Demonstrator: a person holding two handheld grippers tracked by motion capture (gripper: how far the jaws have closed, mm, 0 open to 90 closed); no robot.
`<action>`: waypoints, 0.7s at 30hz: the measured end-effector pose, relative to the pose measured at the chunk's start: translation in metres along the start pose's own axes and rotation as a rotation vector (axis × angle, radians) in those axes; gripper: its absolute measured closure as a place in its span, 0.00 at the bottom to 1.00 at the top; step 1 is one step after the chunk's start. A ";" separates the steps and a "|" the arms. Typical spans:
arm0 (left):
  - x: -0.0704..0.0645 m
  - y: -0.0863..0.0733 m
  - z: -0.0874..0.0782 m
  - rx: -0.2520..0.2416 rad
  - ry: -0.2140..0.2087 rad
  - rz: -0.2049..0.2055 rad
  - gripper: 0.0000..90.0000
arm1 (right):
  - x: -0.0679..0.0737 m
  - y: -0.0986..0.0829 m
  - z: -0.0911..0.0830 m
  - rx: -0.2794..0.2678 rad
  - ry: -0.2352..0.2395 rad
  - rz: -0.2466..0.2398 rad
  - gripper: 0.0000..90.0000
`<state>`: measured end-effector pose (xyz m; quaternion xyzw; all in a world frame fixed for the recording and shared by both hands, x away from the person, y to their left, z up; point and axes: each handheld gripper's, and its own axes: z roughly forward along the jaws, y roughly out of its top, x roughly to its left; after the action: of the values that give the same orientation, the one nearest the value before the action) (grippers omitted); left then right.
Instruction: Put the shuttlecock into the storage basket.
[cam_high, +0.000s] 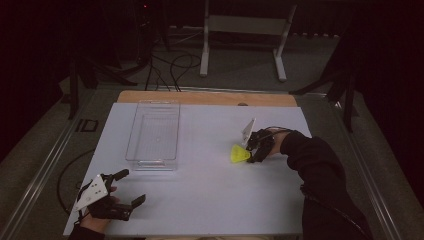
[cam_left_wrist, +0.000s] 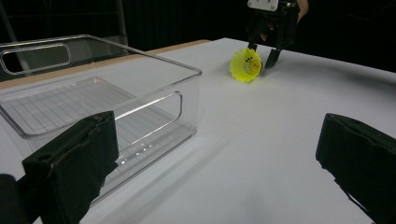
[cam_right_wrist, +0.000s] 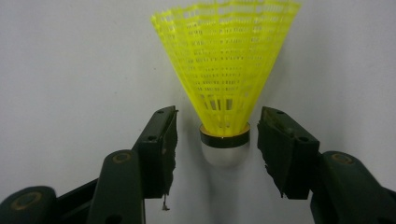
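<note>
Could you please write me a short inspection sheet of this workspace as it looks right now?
Surface: white board on a wooden table, bare.
Job's things: yellow shuttlecock lying on its side; clear bin empty.
Clutter: nothing seen.
Grippers: right gripper open, jaws either side of the shuttlecock's cork, not touching; left gripper open, holding nothing.
Cables: black cables on the floor.
Surroundings: dark room, white stand behind.
</note>
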<state>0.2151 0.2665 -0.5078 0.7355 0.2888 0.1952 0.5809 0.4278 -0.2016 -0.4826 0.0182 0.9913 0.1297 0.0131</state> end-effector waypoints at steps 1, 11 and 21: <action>0.000 0.000 0.000 0.000 0.000 0.000 0.00 | 0.000 0.000 0.001 0.001 0.000 0.000 0.54; 0.000 0.000 0.000 0.001 -0.001 0.000 0.00 | -0.002 0.000 0.006 0.028 0.002 -0.007 0.60; 0.000 0.000 0.000 0.000 -0.003 -0.001 0.00 | -0.003 0.000 0.008 0.044 -0.004 -0.017 0.69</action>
<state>0.2151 0.2662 -0.5080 0.7358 0.2881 0.1937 0.5814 0.4313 -0.2001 -0.4901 0.0103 0.9940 0.1079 0.0156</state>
